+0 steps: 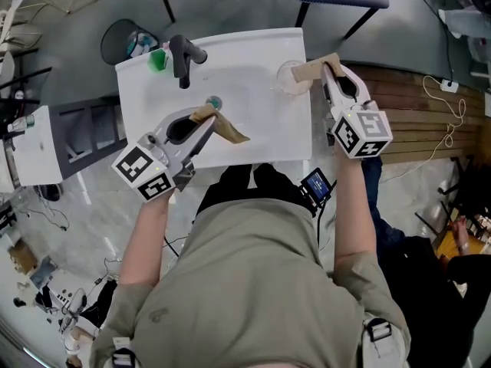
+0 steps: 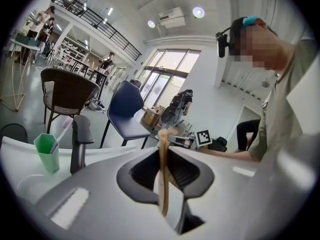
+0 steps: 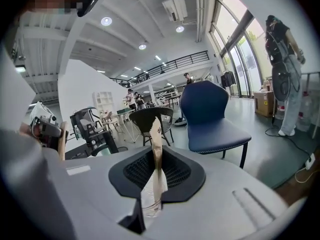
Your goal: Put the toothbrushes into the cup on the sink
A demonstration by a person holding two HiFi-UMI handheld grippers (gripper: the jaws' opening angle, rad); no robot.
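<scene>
Head view:
- Sink (image 1: 257, 140) is seen as a white slab. Its near edge is at the person's waist, and bare floor lies along its left side.
- Left claw (image 1: 209, 117) is held over the basin middle, with open basin all round. It is shut on a flat brown packet (image 1: 230, 131).
- Right claw (image 1: 326, 67) is at the sink's right edge, over wooden slats (image 1: 414, 121). It is shut on a second brown packet (image 1: 311, 69), which overlaps the rim of a clear cup (image 1: 284, 80).
- Faucet (image 1: 182, 56) and green cup (image 1: 158, 60) are at the far left corner, close together.

Gripper views only:
- Left claw (image 2: 162, 139): the packet (image 2: 163, 184) is pinched edge-on.
- Right claw (image 3: 154, 134): brown paper with a clear film (image 3: 152, 189) is gripped.
- No toothbrush itself can be made out in either.
</scene>
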